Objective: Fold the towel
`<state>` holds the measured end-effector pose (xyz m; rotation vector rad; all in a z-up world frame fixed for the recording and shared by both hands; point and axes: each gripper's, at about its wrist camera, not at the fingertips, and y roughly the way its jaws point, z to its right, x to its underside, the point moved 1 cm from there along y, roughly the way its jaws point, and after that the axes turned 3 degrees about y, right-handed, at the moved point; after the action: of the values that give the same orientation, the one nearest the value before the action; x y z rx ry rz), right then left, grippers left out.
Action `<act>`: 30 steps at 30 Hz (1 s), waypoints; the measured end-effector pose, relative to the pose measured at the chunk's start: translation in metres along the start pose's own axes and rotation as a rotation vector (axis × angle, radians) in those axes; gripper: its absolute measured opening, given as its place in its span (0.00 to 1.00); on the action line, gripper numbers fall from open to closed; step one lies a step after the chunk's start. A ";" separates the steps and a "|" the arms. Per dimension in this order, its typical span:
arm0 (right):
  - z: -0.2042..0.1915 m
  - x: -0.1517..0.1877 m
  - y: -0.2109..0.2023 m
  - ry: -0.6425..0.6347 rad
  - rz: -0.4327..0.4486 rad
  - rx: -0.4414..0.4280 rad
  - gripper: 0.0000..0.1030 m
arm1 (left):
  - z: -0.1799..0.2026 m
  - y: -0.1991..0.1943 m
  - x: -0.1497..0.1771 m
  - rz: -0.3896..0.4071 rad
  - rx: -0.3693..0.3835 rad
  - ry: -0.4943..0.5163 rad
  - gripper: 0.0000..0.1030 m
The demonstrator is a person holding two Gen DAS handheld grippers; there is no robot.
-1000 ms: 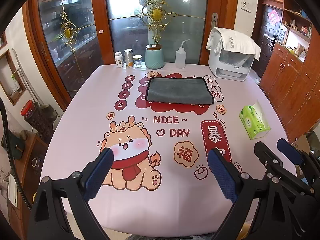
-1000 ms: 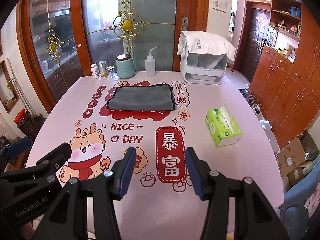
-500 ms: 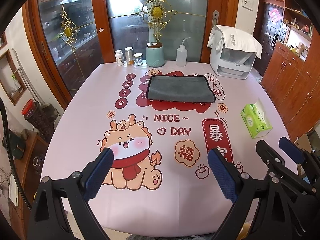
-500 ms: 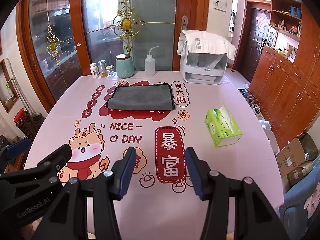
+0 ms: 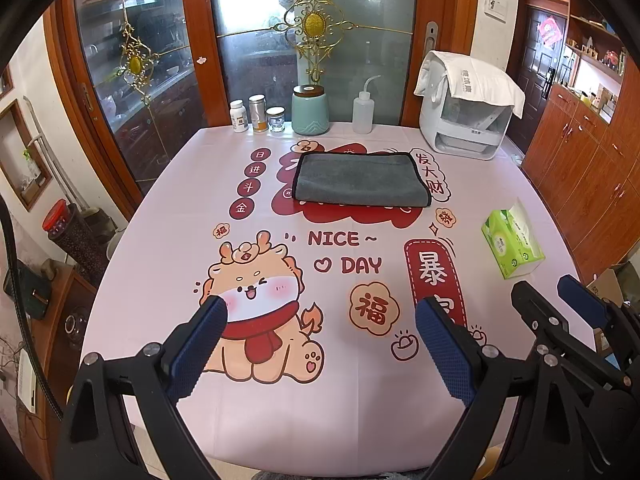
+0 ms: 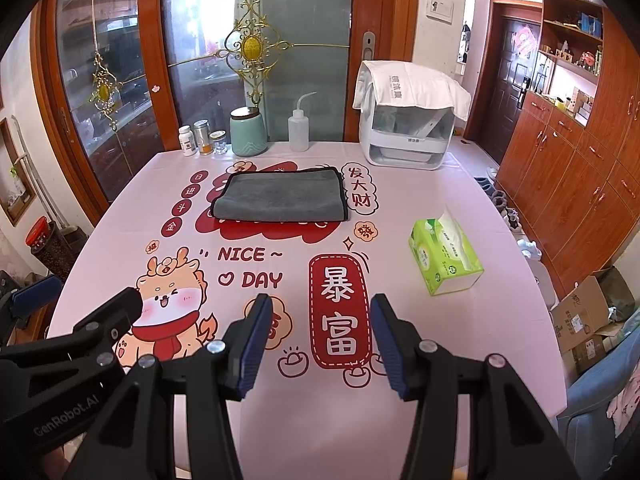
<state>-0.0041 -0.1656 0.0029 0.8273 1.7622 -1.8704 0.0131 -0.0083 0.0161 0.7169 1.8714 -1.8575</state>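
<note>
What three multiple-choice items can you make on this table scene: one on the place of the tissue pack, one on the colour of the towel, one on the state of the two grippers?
1. Where is the tissue pack?
A. On the towel
B. Right of the towel, apart from it
C. Beside the small jars

2. What colour is the towel?
A. Grey
B. Green
C. White

3. How are the left gripper and the right gripper?
A. Both shut on the towel
B. One holds the tissue pack
C. Both open, holding nothing

Key:
1 B: bare tablecloth lies between pack and towel.
2 A: grey cloth with a dark edge.
3 C: the fingers stand wide apart, far from the towel.
</note>
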 end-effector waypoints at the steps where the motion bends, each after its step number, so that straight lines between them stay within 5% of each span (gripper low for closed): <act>1: 0.001 0.000 0.001 0.001 -0.001 0.000 0.50 | 0.000 0.000 0.000 0.000 0.000 0.000 0.92; 30: 0.002 -0.001 0.003 0.001 -0.005 0.002 0.50 | -0.001 0.003 -0.005 0.002 -0.003 0.001 0.92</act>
<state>-0.0014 -0.1681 0.0014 0.8255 1.7648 -1.8760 0.0192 -0.0075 0.0172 0.7194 1.8727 -1.8531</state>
